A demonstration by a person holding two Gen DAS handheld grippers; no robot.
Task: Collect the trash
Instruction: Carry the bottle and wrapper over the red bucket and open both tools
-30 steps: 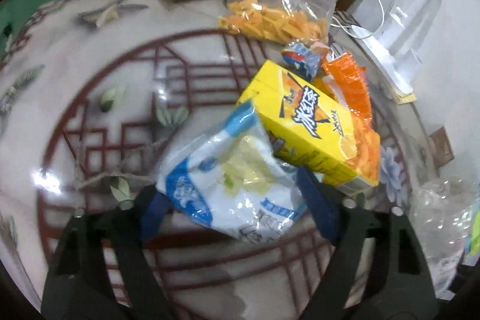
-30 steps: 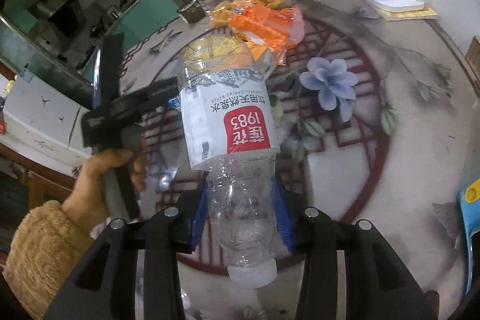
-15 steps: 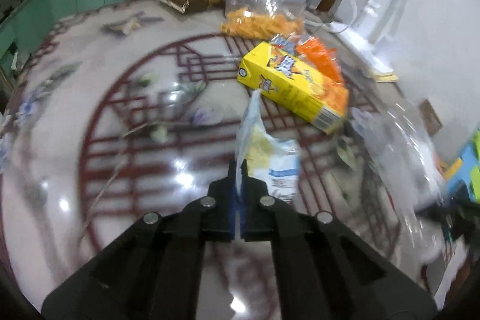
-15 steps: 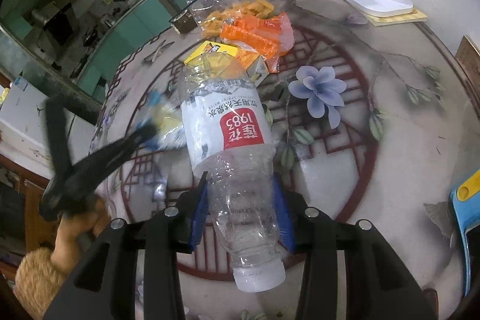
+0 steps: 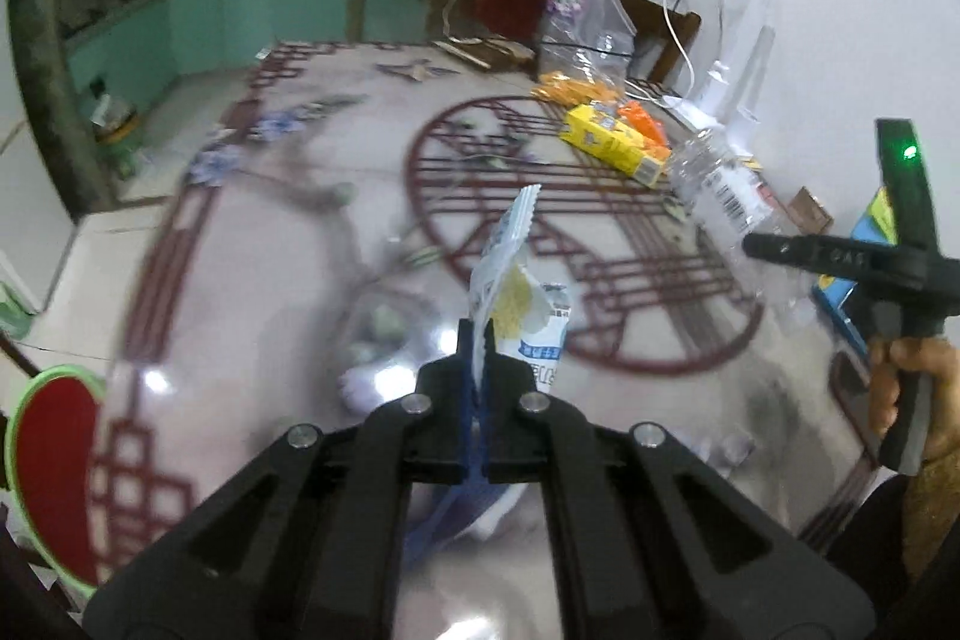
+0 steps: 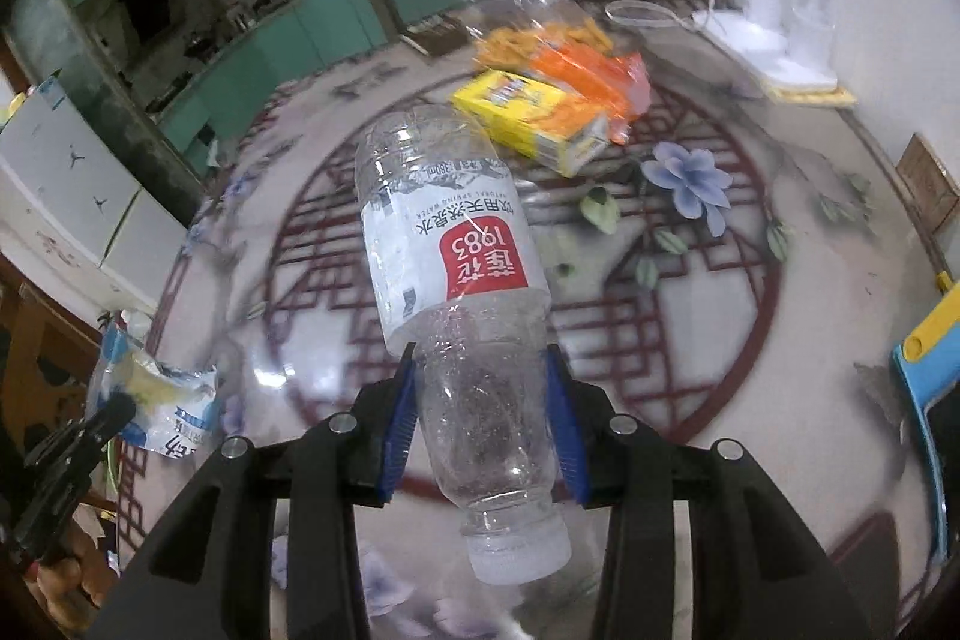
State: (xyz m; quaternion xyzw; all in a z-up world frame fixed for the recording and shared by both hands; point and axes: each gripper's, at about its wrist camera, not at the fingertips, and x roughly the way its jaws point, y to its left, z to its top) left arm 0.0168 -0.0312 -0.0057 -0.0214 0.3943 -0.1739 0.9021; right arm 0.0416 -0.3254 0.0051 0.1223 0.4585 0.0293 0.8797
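My left gripper [image 5: 477,340] is shut on a blue and white snack wrapper [image 5: 516,292], held above the round patterned table [image 5: 288,292]. That wrapper [image 6: 156,400] also hangs at the left edge of the right wrist view. My right gripper [image 6: 480,394] is shut on an empty clear plastic bottle [image 6: 450,250] with a red and white label, cap end toward the camera. The same bottle [image 5: 720,202] and the right gripper's handle appear at the right of the left wrist view. A yellow drink carton [image 6: 528,118] and an orange wrapper [image 6: 594,70] lie at the table's far side.
A clear bag of orange snacks [image 6: 540,34] stands behind the carton. A white lamp base [image 6: 774,58] with its cable sits far right. A blue and yellow object [image 6: 924,376] lies at the right edge. A red stool with a green rim [image 5: 54,466] stands left of the table.
My left gripper shut on the snack wrapper, lifted it off the table and carried it back and left. The right gripper with the bottle drew back a little from the carton.
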